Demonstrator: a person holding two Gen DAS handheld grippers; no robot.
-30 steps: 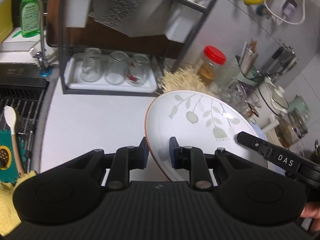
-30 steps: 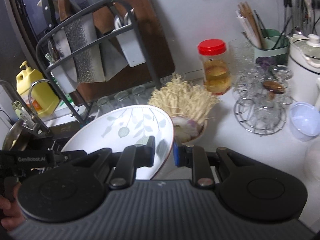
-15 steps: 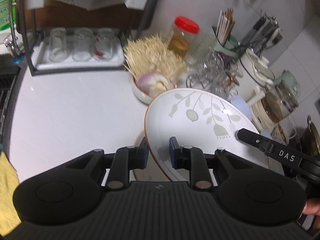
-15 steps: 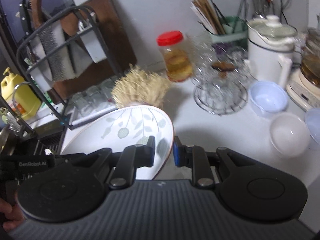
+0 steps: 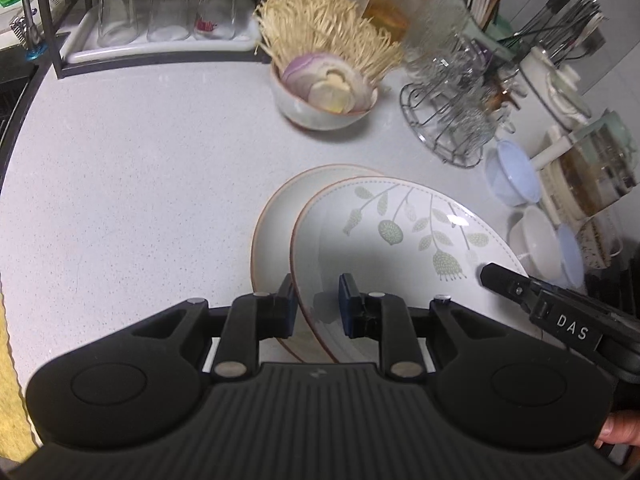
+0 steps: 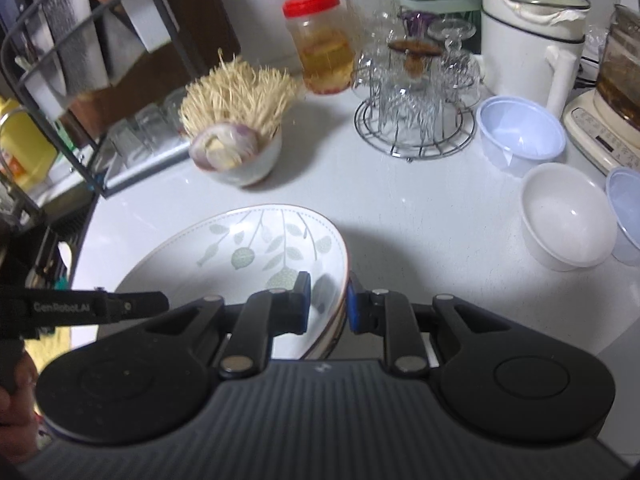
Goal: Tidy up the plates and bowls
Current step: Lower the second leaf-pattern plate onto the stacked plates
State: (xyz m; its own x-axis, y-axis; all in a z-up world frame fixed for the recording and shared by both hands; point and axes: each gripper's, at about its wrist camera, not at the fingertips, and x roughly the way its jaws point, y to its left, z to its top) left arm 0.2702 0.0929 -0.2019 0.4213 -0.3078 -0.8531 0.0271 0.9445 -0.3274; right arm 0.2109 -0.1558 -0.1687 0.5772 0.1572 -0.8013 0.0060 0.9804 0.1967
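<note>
A white plate with a leaf pattern (image 5: 400, 240) is held by both grippers, one on each side of its rim. My left gripper (image 5: 316, 308) is shut on its left rim. My right gripper (image 6: 328, 304) is shut on its right rim; the plate also shows in the right wrist view (image 6: 248, 252). The plate hangs tilted just above a plain white plate (image 5: 276, 220) lying on the counter. A white bowl (image 6: 568, 216) and two pale blue bowls (image 6: 520, 136) stand at the right.
A bowl of onion and enoki mushrooms (image 5: 324, 96) stands behind the plates. A wire rack of glasses (image 6: 416, 100), a red-lidded jar (image 6: 320, 40), a white kettle (image 6: 532, 32) and a dish rack with upturned glasses (image 5: 160, 12) line the back.
Both grippers carried the leaf plate to the right and down, away from the dish rack. It now hangs low over the plain plate on the counter.
</note>
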